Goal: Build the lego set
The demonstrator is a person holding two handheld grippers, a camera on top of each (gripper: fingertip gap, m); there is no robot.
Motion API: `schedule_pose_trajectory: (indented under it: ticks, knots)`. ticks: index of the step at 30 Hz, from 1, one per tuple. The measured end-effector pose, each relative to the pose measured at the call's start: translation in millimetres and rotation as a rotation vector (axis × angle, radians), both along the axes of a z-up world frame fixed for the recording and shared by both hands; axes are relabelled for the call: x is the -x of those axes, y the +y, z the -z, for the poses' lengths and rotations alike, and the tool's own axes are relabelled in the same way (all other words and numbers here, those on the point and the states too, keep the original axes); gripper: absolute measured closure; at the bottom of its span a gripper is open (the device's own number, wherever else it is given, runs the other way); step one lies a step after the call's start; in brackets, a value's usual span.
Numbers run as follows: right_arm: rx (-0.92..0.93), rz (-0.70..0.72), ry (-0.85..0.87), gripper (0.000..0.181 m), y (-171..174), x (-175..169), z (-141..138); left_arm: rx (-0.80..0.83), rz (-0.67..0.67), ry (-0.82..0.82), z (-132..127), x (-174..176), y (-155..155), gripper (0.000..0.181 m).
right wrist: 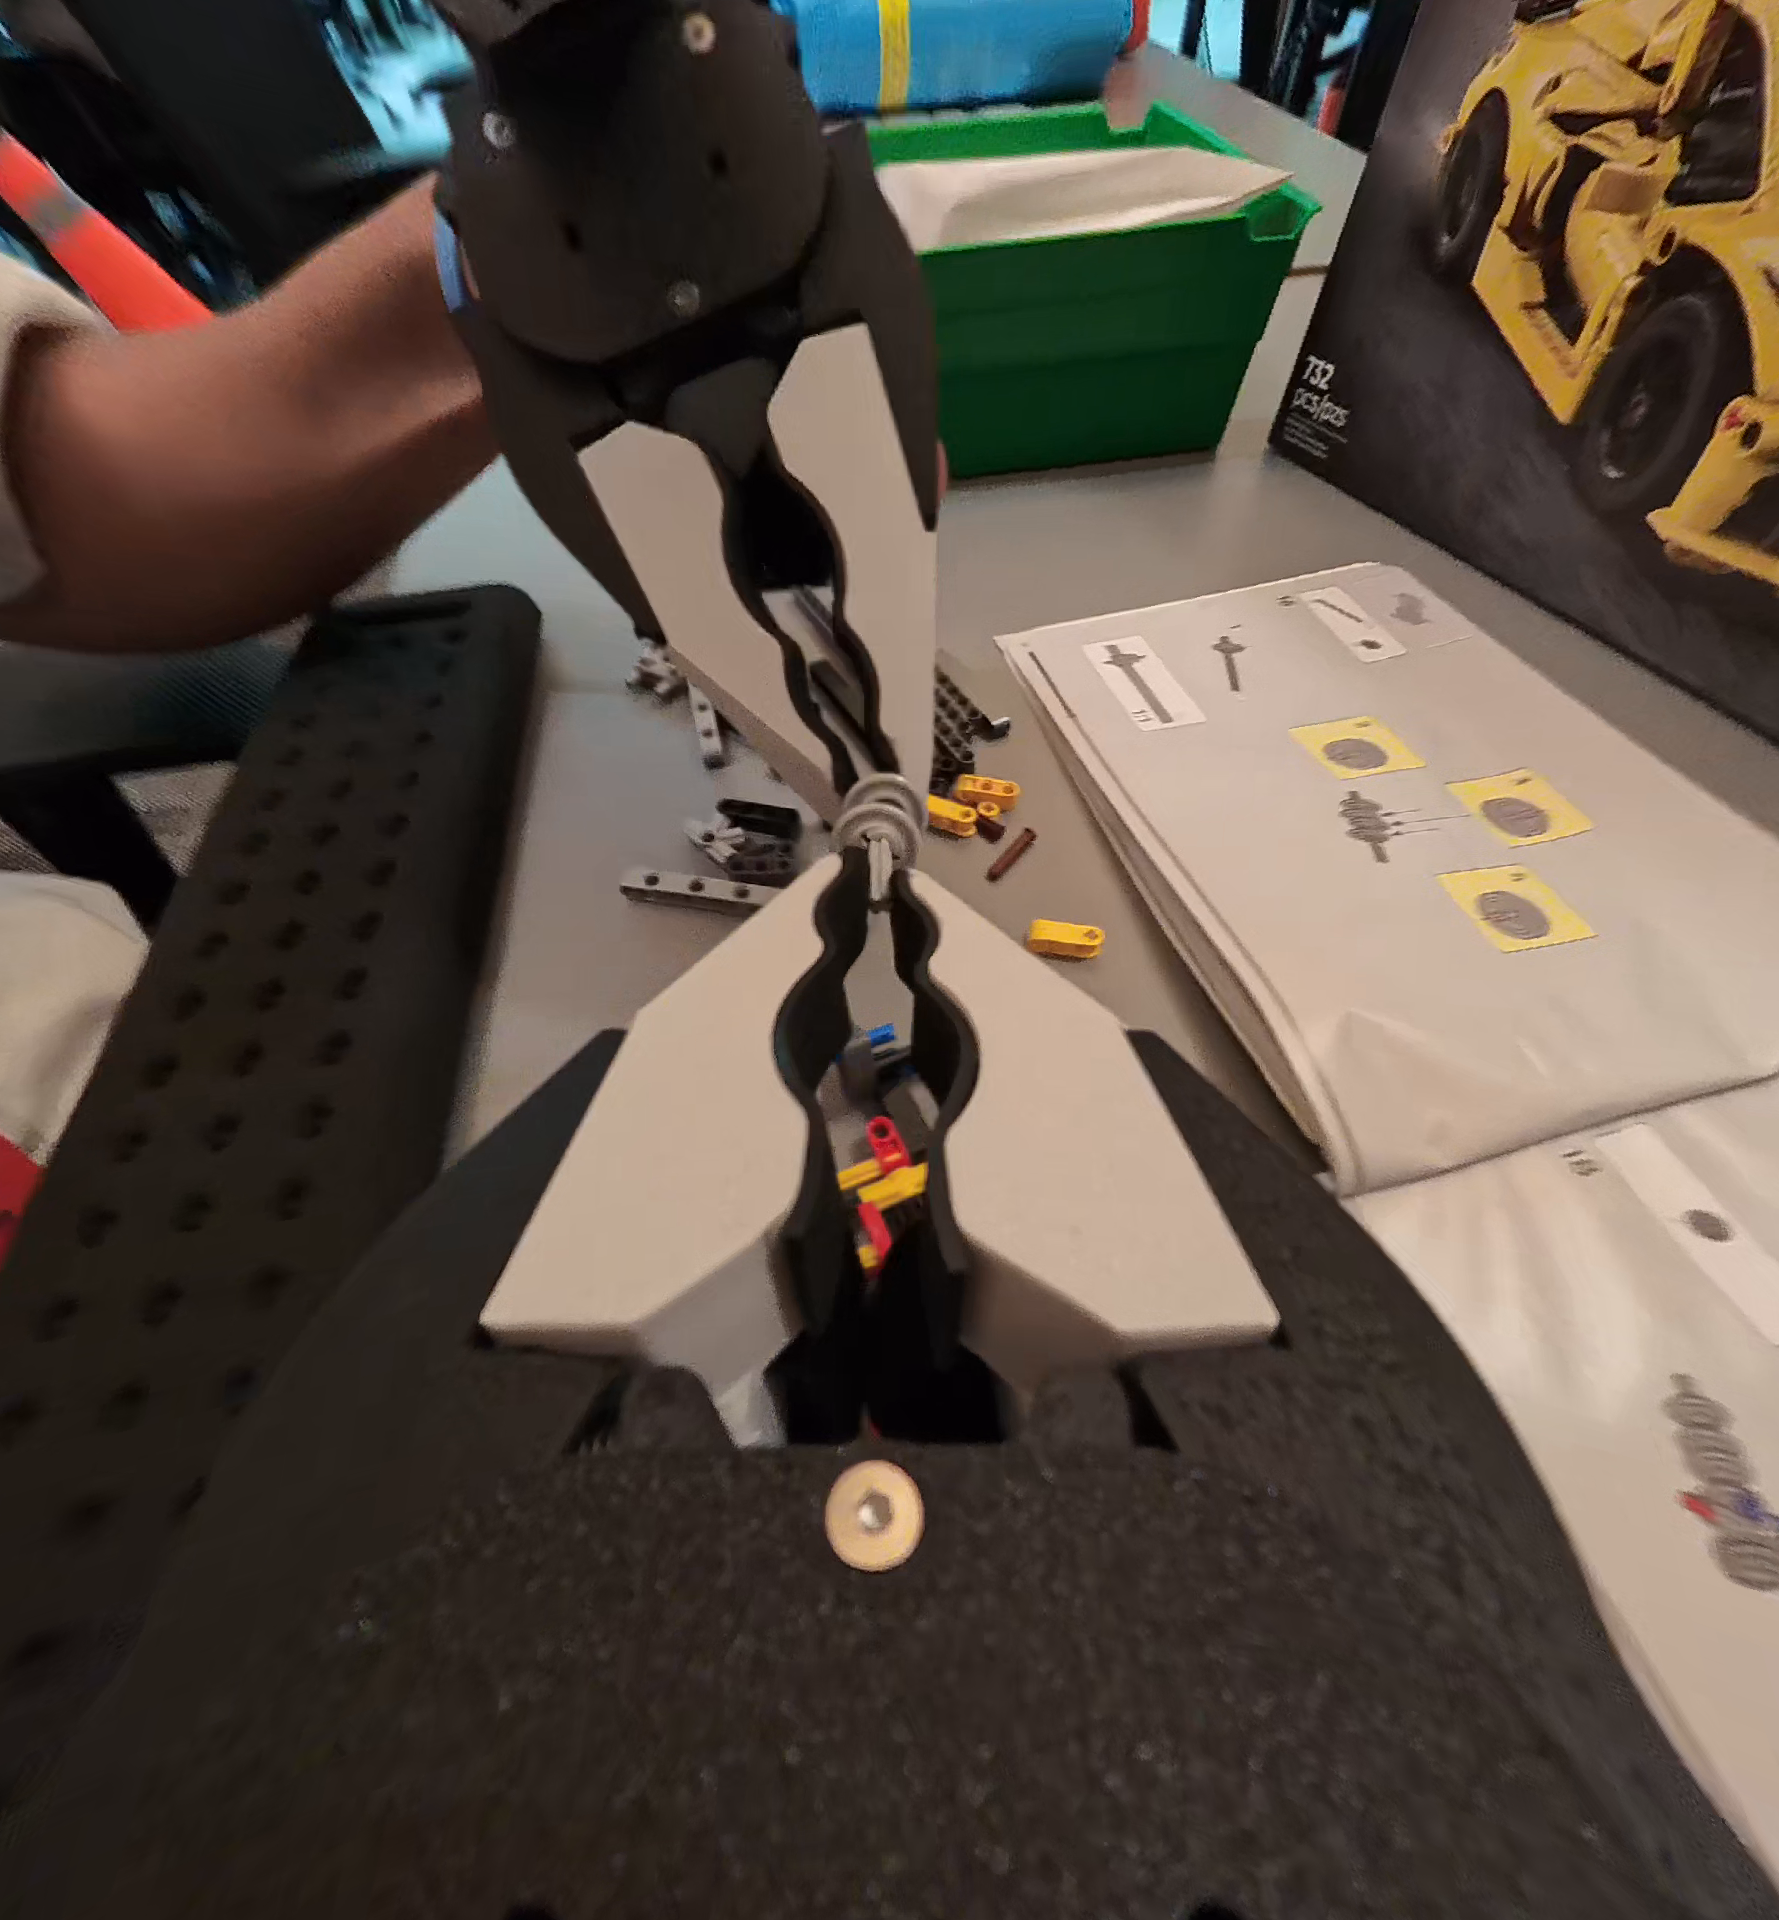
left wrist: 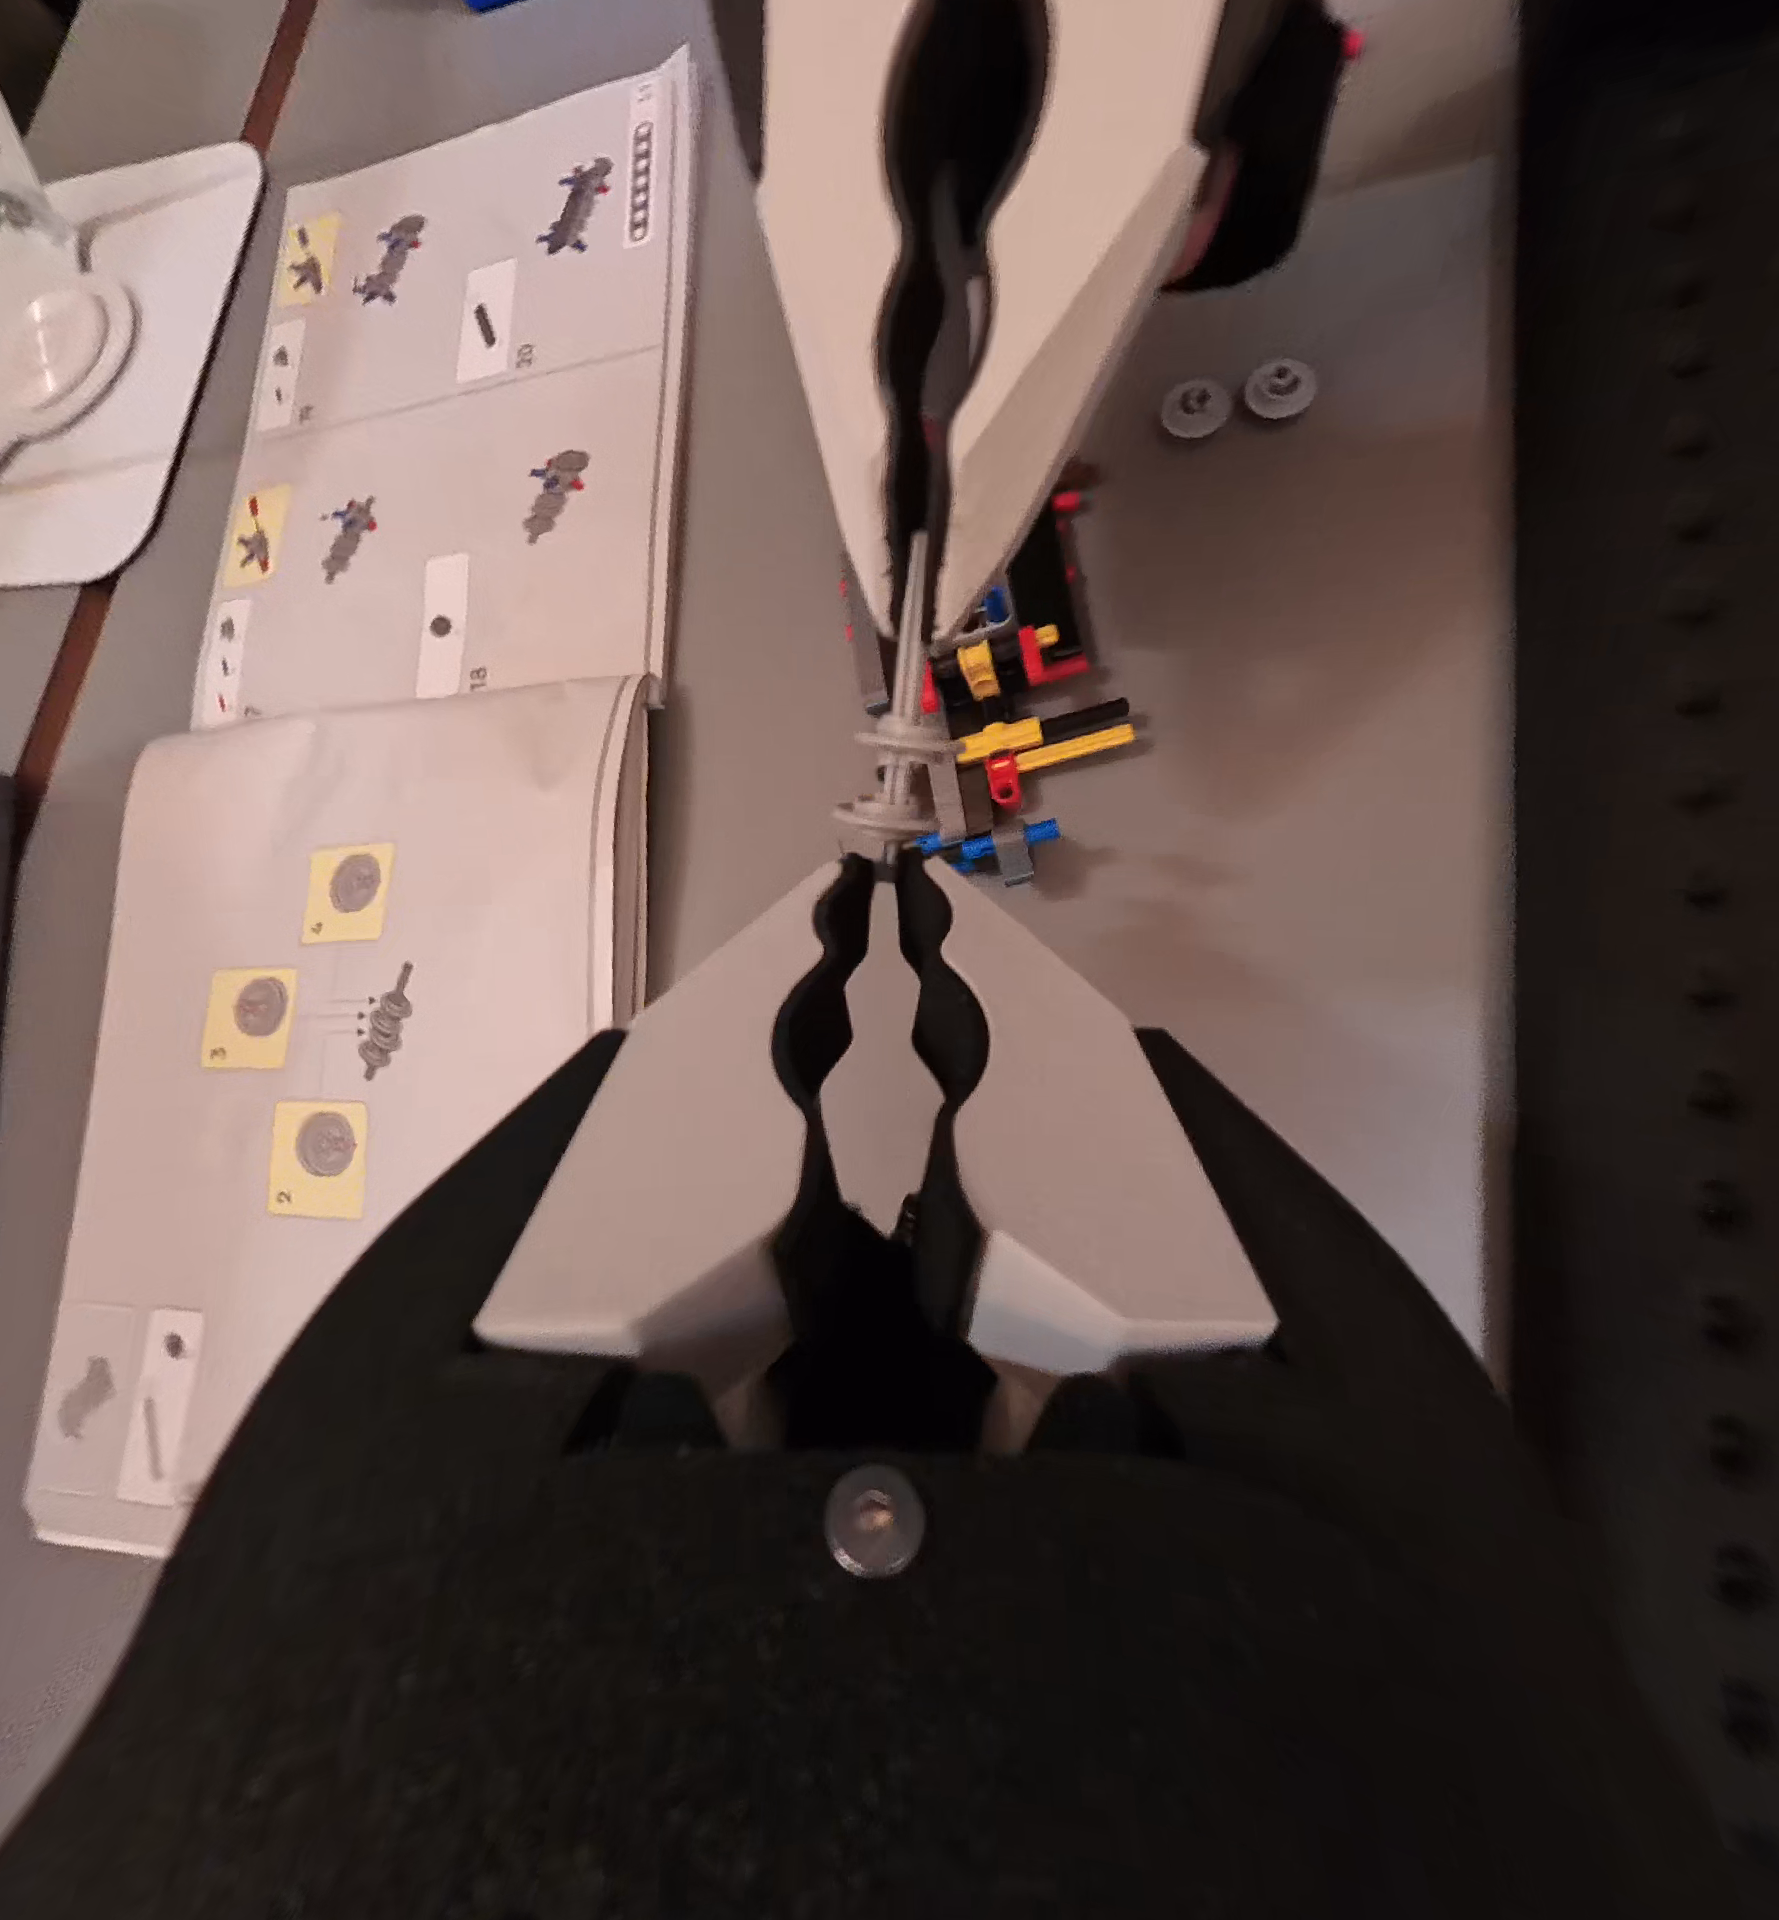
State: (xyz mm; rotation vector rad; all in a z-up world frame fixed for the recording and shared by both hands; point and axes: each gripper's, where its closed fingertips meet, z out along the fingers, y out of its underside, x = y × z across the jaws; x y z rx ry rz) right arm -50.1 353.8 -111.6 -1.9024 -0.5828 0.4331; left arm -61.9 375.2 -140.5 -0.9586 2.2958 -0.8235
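Two grippers meet tip to tip over the table (left wrist: 1332, 727), sharing one grey axle (left wrist: 906, 665). The open instruction booklet (left wrist: 428, 935) lies to the left gripper's left. The right gripper (right wrist: 880, 883) clamps the axle's far end; the left gripper (left wrist: 877, 868) pinches the near tip, just beyond the grey discs (left wrist: 890, 779) threaded on it. Best to push straight along the axle, keeping both grips aligned, lest a disc jams.

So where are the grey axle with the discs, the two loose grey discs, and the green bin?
grey axle (left wrist: 890, 774), left wrist view, on the shaft between the two threaded discs.
loose grey discs (left wrist: 1194, 405), left wrist view, on the left disc's face.
green bin (right wrist: 1093, 343), right wrist view, on its front wall.
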Motion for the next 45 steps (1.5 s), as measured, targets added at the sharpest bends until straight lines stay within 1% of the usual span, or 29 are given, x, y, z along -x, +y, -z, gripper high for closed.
schedule_pose_trajectory:
  ticks: [2,4,6,8,11,15,19,22,25,27,30,32,34,36,40,42,45]
  knots:
    - [0.013,0.021,-0.068,0.179,5.7,-1.1,-3.9,0.053,-0.043,-0.001,1.4,-2.7,7.4,0.173]
    - [0.017,0.091,-0.142,0.179,15.8,-10.0,-8.9,0.095,-0.098,-0.041,0.0,-8.3,18.4,0.168]
    - [0.018,0.169,-0.239,0.179,24.8,-21.3,-10.9,0.126,-0.189,-0.103,-3.4,-16.0,34.7,0.166]
    - [0.037,0.233,-0.337,0.179,30.0,-30.9,-7.5,0.190,-0.272,-0.145,-7.1,-21.0,46.0,0.166]
    - [0.038,0.313,-0.385,0.179,35.1,-40.8,-7.6,0.276,-0.366,-0.168,-10.6,-24.2,52.5,0.168]
    - [0.035,0.387,-0.435,0.178,35.1,-52.9,-7.3,0.279,-0.539,-0.183,-5.4,-30.3,67.3,0.169]
    - [0.019,0.414,-0.486,0.179,32.6,-59.8,-7.8,0.362,-0.600,-0.200,-3.7,-38.8,65.0,0.168]
    - [0.000,0.420,-0.454,0.178,31.7,-61.5,-7.9,0.398,-0.606,-0.224,-6.9,-42.7,66.0,0.164]
    - [-0.040,0.441,-0.439,0.178,31.8,-70.7,-3.8,0.384,-0.633,-0.272,-10.6,-40.4,76.6,0.161]
    - [-0.092,0.412,-0.354,0.178,33.1,-71.2,0.8,0.385,-0.662,-0.309,-12.5,-36.3,86.8,0.158]
    - [-0.179,0.400,-0.243,0.178,33.3,-77.8,2.2,0.431,-0.761,-0.345,-14.2,-27.2,108.7,0.155]
    - [-0.190,0.434,-0.226,0.178,34.8,-88.3,-0.3,0.471,-0.840,-0.351,-15.4,-21.1,122.8,0.155]
    - [-0.164,0.441,-0.212,0.178,35.4,-93.0,3.6,0.503,-0.874,-0.356,-16.3,-18.2,128.2,0.155]
    - [-0.152,0.452,-0.213,0.178,34.5,-96.9,8.3,0.509,-0.884,-0.345,-14.3,-16.8,129.0,0.155]
    - [-0.124,0.479,-0.210,0.178,35.5,-102.7,15.1,0.461,-0.864,-0.273,-1.4,-14.7,123.5,0.156]
    - [-0.088,0.482,-0.196,0.178,36.1,-103.5,21.7,0.439,-0.831,-0.261,0.5,-15.9,117.4,0.155]
    - [-0.058,0.478,-0.189,0.178,36.9,-104.3,29.5,0.355,-0.782,-0.259,3.3,-17.8,109.6,0.155]
